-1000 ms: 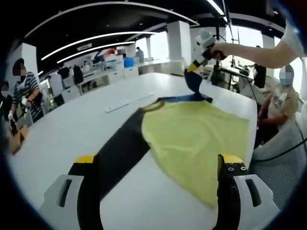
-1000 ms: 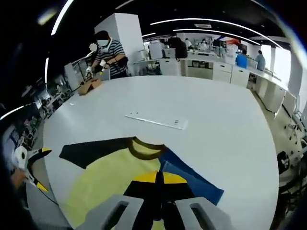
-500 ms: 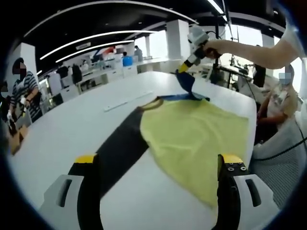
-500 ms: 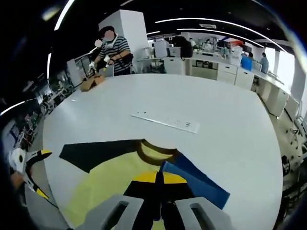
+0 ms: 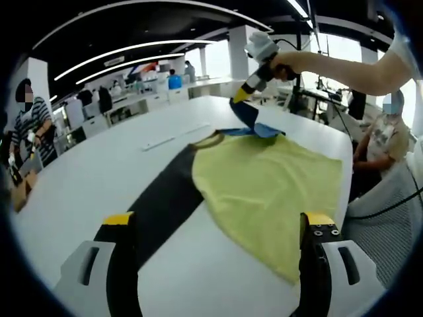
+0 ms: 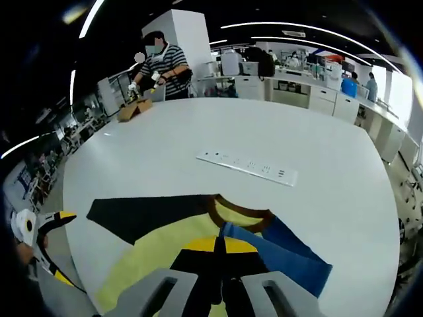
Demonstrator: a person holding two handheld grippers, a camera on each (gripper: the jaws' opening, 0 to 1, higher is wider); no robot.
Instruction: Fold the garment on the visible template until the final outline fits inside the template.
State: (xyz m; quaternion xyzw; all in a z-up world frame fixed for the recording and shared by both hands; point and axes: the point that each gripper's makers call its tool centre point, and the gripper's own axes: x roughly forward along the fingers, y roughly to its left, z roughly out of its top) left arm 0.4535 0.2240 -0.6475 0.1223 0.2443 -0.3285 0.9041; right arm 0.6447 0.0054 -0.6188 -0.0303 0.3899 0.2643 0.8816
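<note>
A yellow garment (image 5: 264,185) with a brown collar (image 6: 241,221) lies flat on the white table (image 5: 99,178). Its black sleeve (image 5: 165,205) stretches toward my left gripper (image 5: 218,221), whose jaws stand wide open above the table's near edge with nothing between them. The blue sleeve (image 6: 291,254) is lifted off the table, and my right gripper (image 6: 218,246) is shut on it. In the left gripper view the right gripper (image 5: 239,98) hangs above the collar end with the blue cloth trailing from it. The left gripper (image 6: 39,231) shows at the left edge of the right gripper view.
A long white strip (image 6: 248,165) lies on the table beyond the collar. A person in a striped shirt (image 6: 162,63) stands at the far edge by a cardboard box (image 6: 135,109). Another person (image 5: 390,132) sits close to the table's right side.
My right gripper has carried the blue sleeve higher and across toward the collar, so less blue lies flat on the table. The left gripper has stayed put and open.
</note>
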